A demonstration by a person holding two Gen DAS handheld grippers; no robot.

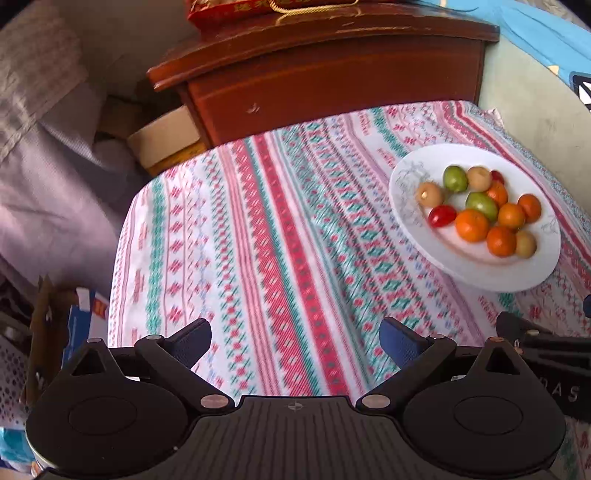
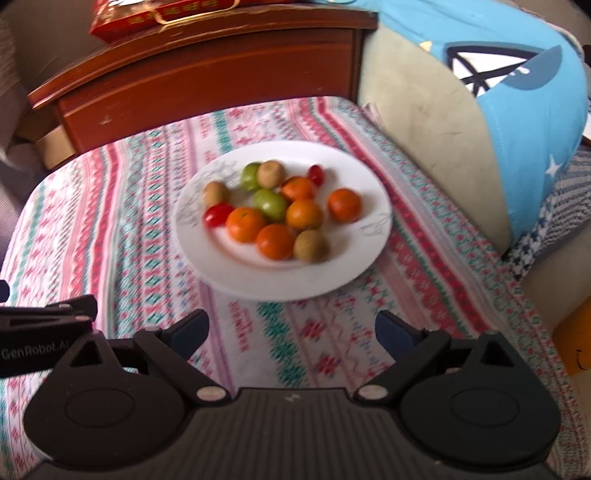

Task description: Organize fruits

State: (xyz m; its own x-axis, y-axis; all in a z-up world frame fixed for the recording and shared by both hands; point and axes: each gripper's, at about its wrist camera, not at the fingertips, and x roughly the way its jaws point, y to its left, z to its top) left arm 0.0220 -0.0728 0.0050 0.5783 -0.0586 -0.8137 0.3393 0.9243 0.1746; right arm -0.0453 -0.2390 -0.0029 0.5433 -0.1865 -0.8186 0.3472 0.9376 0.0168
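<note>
A white plate [image 2: 343, 273] sits on the patterned tablecloth [image 2: 110, 229] and holds several small fruits: orange tangerines [image 2: 245, 224], green fruits [image 2: 270, 205], brown kiwis [image 2: 311, 245] and red cherry tomatoes [image 2: 217, 215]. The plate also shows at the right of the left wrist view [image 1: 417, 177]. My right gripper [image 2: 291, 334] is open and empty, just short of the plate's near rim. My left gripper [image 1: 295, 341] is open and empty over bare cloth, left of the plate. The right gripper's body shows at the edge of the left wrist view [image 1: 546, 350].
A dark wooden cabinet [image 1: 332, 85] stands behind the table with a red box [image 2: 155, 14] on top. A blue cushion [image 2: 517, 110] and pale sofa lie to the right. Boxes and grey cloth [image 1: 55, 177] lie left of the table edge.
</note>
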